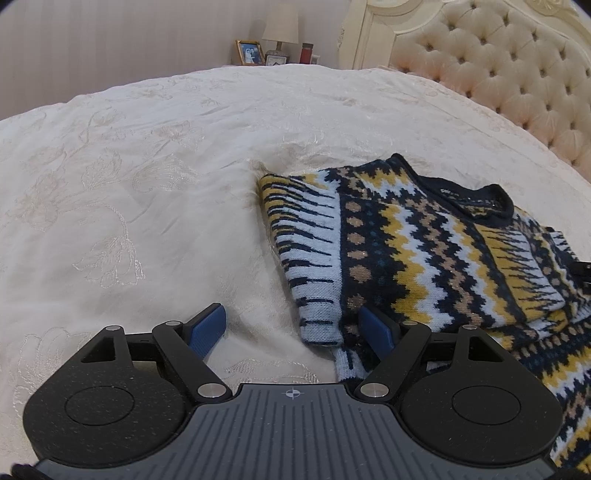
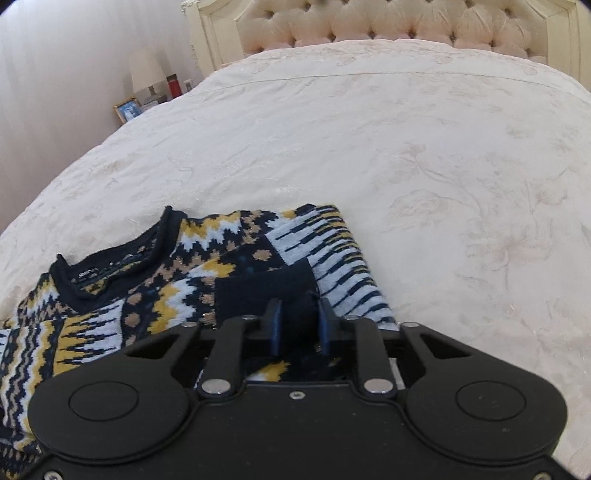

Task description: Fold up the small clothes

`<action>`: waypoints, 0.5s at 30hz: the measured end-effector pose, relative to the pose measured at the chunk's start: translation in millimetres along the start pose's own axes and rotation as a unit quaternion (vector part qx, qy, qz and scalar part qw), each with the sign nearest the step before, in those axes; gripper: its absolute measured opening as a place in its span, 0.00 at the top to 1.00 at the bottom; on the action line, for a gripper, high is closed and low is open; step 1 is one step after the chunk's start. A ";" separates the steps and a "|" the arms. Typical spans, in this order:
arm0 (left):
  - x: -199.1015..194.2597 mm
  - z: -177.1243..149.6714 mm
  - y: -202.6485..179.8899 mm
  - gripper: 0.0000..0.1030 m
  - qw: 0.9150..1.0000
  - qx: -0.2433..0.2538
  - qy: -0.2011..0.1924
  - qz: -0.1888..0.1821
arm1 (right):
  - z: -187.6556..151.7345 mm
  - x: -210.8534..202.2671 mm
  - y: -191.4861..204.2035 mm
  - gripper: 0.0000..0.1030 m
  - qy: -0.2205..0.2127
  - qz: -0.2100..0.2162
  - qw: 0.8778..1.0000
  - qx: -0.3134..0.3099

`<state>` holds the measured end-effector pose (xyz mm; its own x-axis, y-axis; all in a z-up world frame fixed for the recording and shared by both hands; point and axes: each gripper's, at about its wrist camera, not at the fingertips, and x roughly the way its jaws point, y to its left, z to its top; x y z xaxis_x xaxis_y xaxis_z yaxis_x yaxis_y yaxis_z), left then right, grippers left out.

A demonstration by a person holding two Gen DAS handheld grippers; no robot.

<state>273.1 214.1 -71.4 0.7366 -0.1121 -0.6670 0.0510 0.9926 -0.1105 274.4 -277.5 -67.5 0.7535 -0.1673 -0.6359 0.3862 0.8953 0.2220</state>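
Sweater (image 1: 424,243) is the one garment here: a single knit in navy, yellow, white and tan zigzags, lying partly folded on the bed (image 1: 147,166) with its navy collar (image 1: 491,203) facing the headboard (image 1: 517,66). One sleeve (image 1: 306,251) is lying folded along the body on the left gripper's side; in the right wrist view another sleeve (image 2: 343,266) is lying along the body's outer edge, and a plain navy cuff (image 2: 266,291) is sitting just ahead of the fingers.

Two grippers are working. The left gripper (image 1: 295,328) is holding its jaws wide apart, gripping nothing. Its left pad (image 1: 207,328) is hovering over bare bedspread, while its right pad (image 1: 376,332) is sitting against the sweater's near edge; the sleeve's end and a strip of bedspread are lying between the two pads. The right gripper (image 2: 297,325) is bringing its jaws close together, with dark navy knit from the sweater's cuff area between the two blue pads (image 2: 275,328). The fabric is filling the narrow gap, so the pads appear to be pinching it.

Both grippers are pointing forward and downward toward the bed, each coming at the sweater from its near edge.

On the nightstand beyond the bed are standing one lamp (image 1: 280,26), one framed photo (image 1: 250,52) and one red bottle (image 1: 306,52).
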 end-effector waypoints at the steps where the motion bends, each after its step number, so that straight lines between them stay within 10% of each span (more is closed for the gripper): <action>1: -1.6 0.6 -0.2 0.24 1.000 0.000 -0.001 0.000 | 0.5 -1.9 -0.1 0.77 -0.002 0.002 1.000 -0.005; 8: -26.8 8.5 2.5 0.24 0.997 -0.013 -0.080 0.010 | 5.2 -18.9 2.5 0.84 -0.058 0.004 0.998 -0.026; 15: 4.6 5.7 12.0 0.22 1.000 -0.026 -0.001 0.010 | -1.3 1.3 9.8 0.74 -0.011 -0.028 0.998 -0.060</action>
<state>281.0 225.7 -71.6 0.7389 -0.0927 -0.6674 0.0017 0.9907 -0.1357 278.4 -268.4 -67.0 0.7443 -0.2257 -0.6285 0.3625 0.9270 0.0964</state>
